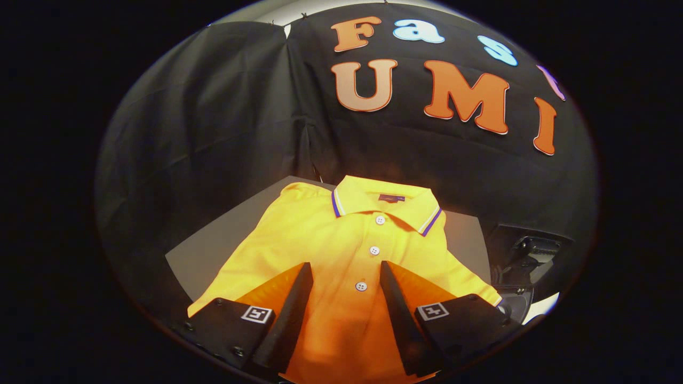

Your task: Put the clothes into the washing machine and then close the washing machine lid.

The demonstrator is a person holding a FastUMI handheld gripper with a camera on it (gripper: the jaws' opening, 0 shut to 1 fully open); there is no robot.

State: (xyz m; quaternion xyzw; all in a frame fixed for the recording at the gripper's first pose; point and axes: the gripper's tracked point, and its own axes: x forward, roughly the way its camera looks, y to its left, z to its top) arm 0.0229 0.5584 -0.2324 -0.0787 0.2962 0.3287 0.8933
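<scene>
— On the grey table [208,250], what lies there?

— A yellow polo shirt [320,240], spread flat, front side up. Its collar [384,205] points to twelve o'clock, away from the tool, and has thin striped edges. Three white buttons [374,250] run down the placket in a line toward six o'clock.

— And the gripper [346,269]?

— It hangs over the lower half of the shirt with its jaws spread wide, grasping nothing. One finger [296,298] stands at about seven o'clock from the lowest button, the other finger [397,298] at about five o'clock from it. That button sits in the gap between them, and bare yellow cloth shows all along that gap.

— Do the tips touch the cloth?

— I cannot tell; they look close above it, but contact is not clear.

— Where is the washing machine?

— At three o'clock from the shirt, past the table's edge, there is a dark object [525,261] with a pale part below it. It is too dim to name with any certainty.

— Anything behind?

— A black cloth wall [213,133] rises beyond the table at twelve o'clock.
</scene>
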